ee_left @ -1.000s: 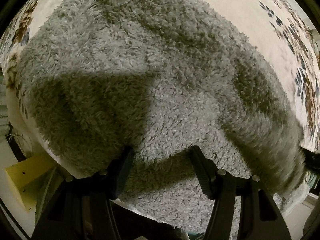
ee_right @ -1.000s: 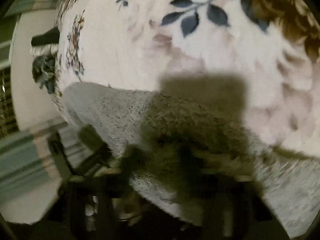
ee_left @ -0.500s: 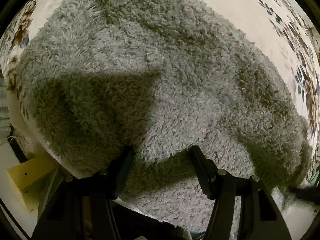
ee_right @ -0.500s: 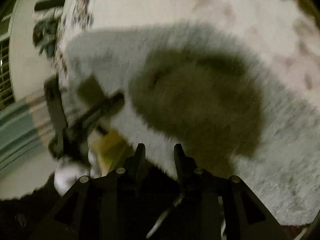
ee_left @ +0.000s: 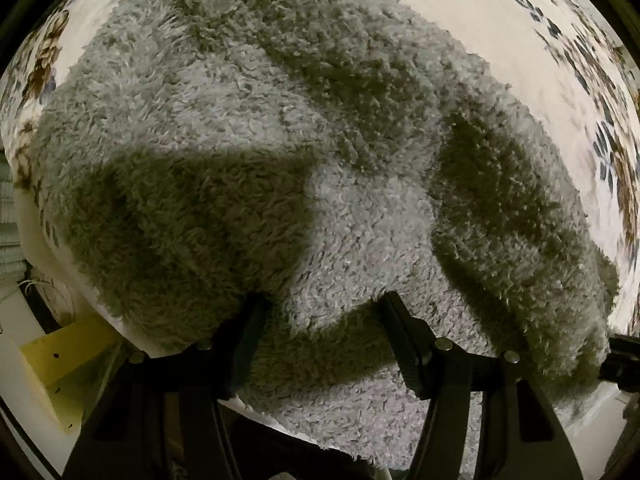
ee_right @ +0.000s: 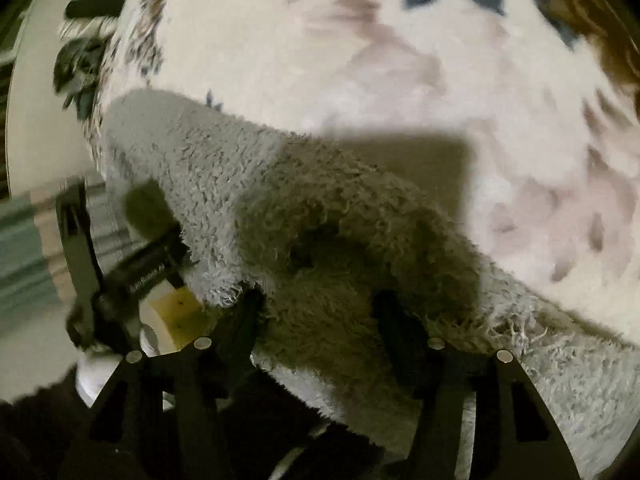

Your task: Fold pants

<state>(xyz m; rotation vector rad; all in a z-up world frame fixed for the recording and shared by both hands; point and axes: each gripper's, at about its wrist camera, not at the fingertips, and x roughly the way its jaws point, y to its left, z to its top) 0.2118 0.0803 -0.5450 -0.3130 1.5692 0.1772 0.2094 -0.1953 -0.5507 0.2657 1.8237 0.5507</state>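
Pants (ee_left: 320,160) – both jaws spread wide.

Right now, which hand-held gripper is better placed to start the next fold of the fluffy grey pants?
Probably the right hand-held gripper: its open fingers straddle the edge of the grey pants. The left hand-held gripper is open over the flat middle.

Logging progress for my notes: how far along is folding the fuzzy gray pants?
Done: the fuzzy gray pants lie in a bunched heap on the floral bedspread. In hand: the left gripper and right gripper, both open, straddle the near edge. Left: grip, make more folds, smooth.
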